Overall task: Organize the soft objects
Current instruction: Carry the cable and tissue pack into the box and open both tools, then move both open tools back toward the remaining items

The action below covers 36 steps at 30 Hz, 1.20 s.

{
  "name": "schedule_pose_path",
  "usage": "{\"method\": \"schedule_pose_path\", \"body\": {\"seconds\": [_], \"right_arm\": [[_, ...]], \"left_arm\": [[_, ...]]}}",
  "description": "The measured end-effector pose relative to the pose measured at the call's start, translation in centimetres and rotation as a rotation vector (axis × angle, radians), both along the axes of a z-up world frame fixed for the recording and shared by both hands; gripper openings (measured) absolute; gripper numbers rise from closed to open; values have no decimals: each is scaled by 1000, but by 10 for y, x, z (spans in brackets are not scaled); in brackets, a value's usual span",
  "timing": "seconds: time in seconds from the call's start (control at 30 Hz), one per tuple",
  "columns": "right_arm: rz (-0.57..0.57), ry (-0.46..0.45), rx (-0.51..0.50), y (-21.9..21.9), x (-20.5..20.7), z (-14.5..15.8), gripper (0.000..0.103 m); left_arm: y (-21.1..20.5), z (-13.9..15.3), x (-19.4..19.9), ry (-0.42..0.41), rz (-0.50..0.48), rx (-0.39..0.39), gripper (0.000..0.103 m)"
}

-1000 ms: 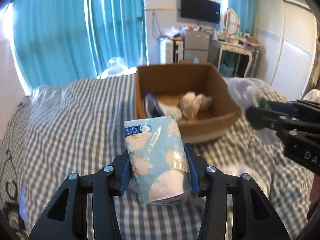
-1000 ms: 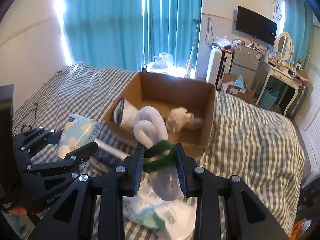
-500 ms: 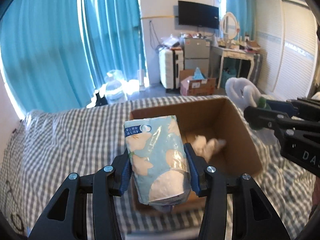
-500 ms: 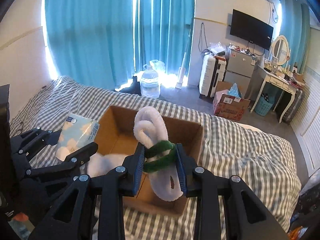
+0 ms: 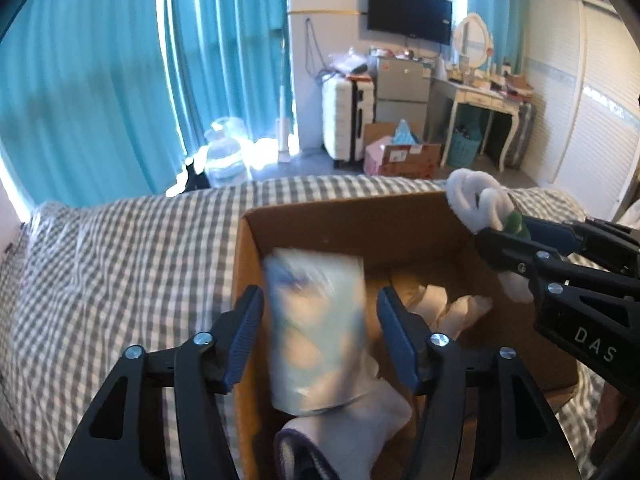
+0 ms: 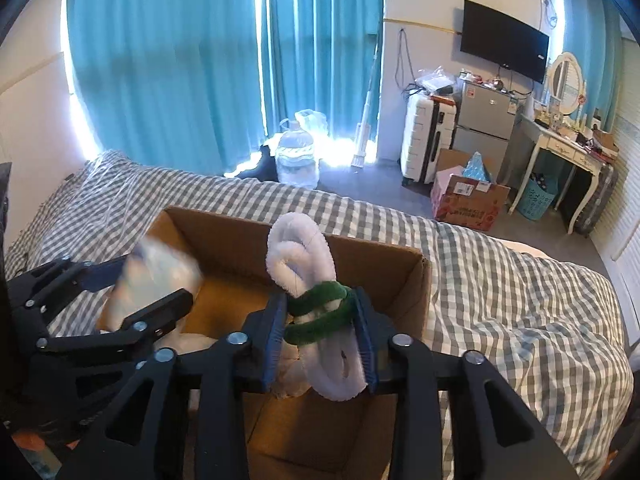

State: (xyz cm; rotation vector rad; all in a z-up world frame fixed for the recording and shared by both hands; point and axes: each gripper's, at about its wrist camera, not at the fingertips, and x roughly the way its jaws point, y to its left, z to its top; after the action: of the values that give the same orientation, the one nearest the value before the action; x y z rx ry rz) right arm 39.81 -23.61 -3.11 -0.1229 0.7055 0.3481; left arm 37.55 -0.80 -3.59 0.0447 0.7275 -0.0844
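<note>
An open cardboard box (image 5: pixel 360 216) sits on the checked bed. My left gripper (image 5: pixel 318 296) hangs over its near left corner, jaws opening. The pale blue tissue pack (image 5: pixel 316 332) is blurred between the pads, touching neither, and is dropping into the box. Over the box's right side, my right gripper (image 6: pixel 320 300) has its jaws opening, the pads still against the green bands of a white fluffy loop (image 6: pixel 300 248). The left gripper (image 6: pixel 156 280) and tissue pack (image 6: pixel 160 268) also appear in the right wrist view.
Inside the box lie a white sock with a dark cuff (image 5: pixel 352 432) and a crumpled cream cloth (image 5: pixel 444 308). The checked bedspread (image 5: pixel 140 260) surrounds the box. On the floor beyond stand a water jug (image 6: pixel 298 160), a white suitcase (image 6: pixel 424 140) and another carton (image 6: pixel 468 196).
Both grippers moved forward until they hang over the box. The left jaws spread and let go of the tissue pack, which now falls. The right jaws widened a little around the loop.
</note>
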Motion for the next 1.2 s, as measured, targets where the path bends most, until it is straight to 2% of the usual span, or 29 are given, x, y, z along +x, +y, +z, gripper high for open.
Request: {"method": "schedule_pose_path", "body": {"seconds": [0.07, 0.13, 0.3, 0.33, 0.43, 0.57, 0.77, 0.87, 0.97, 1.1, 1.2], "right_arm": [[-22, -23, 19, -4, -6, 5, 75], [-32, -40, 36, -10, -14, 14, 76], [-48, -81, 23, -24, -47, 55, 76], [-50, -98, 22, -27, -59, 67, 77], [-59, -132, 10, -36, -97, 102, 90], [-82, -180, 4, -51, -155, 145, 103], [-80, -179, -42, -63, -228, 174, 103], [-71, -154, -79, -68, -262, 169, 103], [-58, -121, -98, -70, -288, 149, 103], [-58, -58, -118, -75, -308, 95, 103], [-61, 36, -123, -78, -308, 38, 103]], "left_arm": [[0, 3, -6, -15, -5, 9, 76], [0, 11, -17, -38, -5, 26, 81], [-2, 51, -53, -111, -20, 61, 82], [-1, 60, -60, -122, -21, 59, 85], [0, 95, -94, -167, -12, 45, 103], [-1, 138, -150, -245, 20, 55, 103], [-6, 171, -227, -289, 15, 68, 103], [-7, 172, -256, -286, -6, 58, 103], [-10, 160, -278, -269, -21, 45, 103], [-11, 124, -293, -207, -24, 10, 103], [-14, 81, -296, -140, -53, 8, 103]]}}
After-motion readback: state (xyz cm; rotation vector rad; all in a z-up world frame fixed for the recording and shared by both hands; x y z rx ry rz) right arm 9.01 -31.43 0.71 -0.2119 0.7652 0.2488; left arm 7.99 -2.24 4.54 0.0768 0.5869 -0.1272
